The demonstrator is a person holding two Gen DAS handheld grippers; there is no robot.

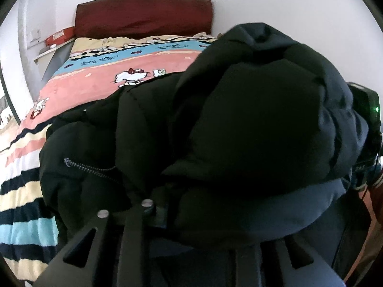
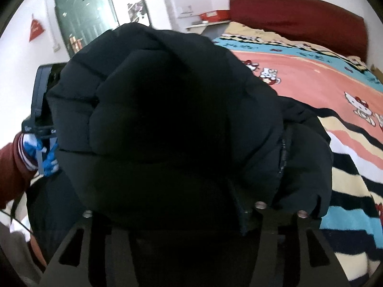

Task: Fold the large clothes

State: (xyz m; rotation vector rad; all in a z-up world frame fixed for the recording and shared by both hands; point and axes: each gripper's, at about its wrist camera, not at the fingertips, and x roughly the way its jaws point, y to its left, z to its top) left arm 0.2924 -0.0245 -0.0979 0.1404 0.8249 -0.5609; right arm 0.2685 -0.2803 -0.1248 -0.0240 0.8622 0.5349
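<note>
A large black puffer jacket (image 1: 251, 124) fills the left wrist view and drapes over my left gripper (image 1: 191, 205), whose fingertips are buried in the fabric. Its zipper (image 1: 91, 167) shows at the left. The same jacket (image 2: 162, 129) fills the right wrist view and covers my right gripper (image 2: 191, 215). Both grippers hold the jacket bunched up above the bed; the jaws themselves are hidden by the cloth. The right gripper's body (image 1: 368, 124) shows at the right edge of the left wrist view, and the left gripper's body (image 2: 42, 110) at the left edge of the right wrist view.
The bed (image 1: 100, 76) has a pink, blue and striped cartoon-cat cover and a dark red headboard (image 1: 143, 14). A shelf with an orange box (image 1: 59, 35) is beside it. A green door (image 2: 81, 24) is in the white wall.
</note>
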